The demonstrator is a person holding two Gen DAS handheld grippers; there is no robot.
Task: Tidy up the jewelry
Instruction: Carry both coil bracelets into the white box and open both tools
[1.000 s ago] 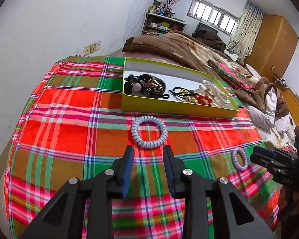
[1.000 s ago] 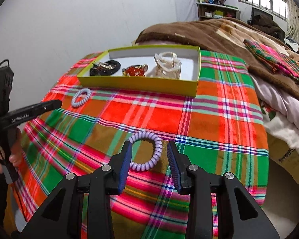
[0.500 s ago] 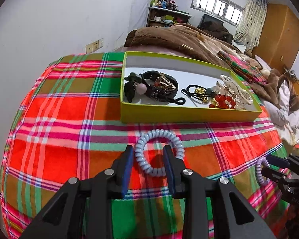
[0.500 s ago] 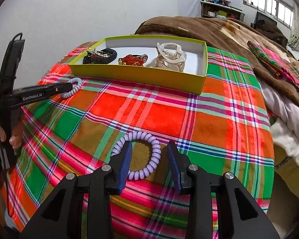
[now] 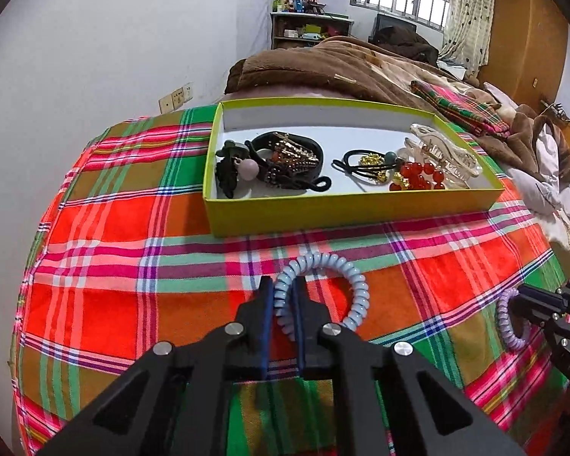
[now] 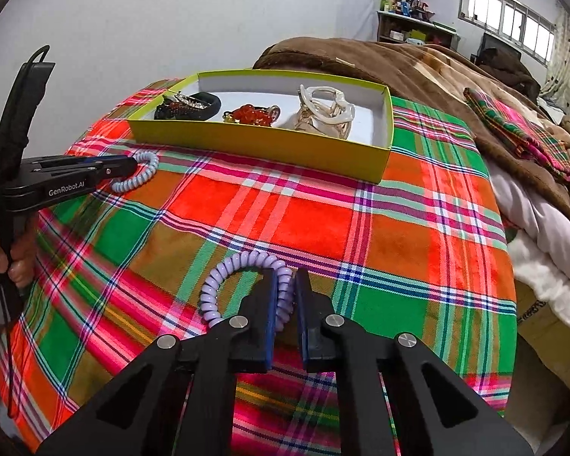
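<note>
A pale blue spiral hair tie [image 5: 355,292] lies on the plaid cloth in front of the yellow-green box [image 5: 345,214]. My left gripper [image 5: 284,285] is shut on its left arc. The right wrist view shows the same grip from the side, left gripper [image 6: 131,165] on the blue tie [image 6: 142,176]. A purple spiral hair tie [image 6: 224,269] lies nearer the cloth's front. My right gripper [image 6: 286,277] is closing its jaws on that tie's right arc, and the pads press the coil. The box [image 6: 254,144] holds black hair ties, red beads and a clear claw clip [image 6: 325,108].
A plaid cloth [image 6: 304,224] covers the bed's end, dropping off at the right and front. Behind the box lies a brown blanket [image 5: 342,64], with a folded plaid cloth [image 6: 520,129] to the right. A white wall runs along the left. A person's hand [image 6: 19,262] holds the left gripper.
The left gripper moved forward over the blue tie and closed on it. The right gripper, hardly shifted, closed its jaws on the purple tie.
</note>
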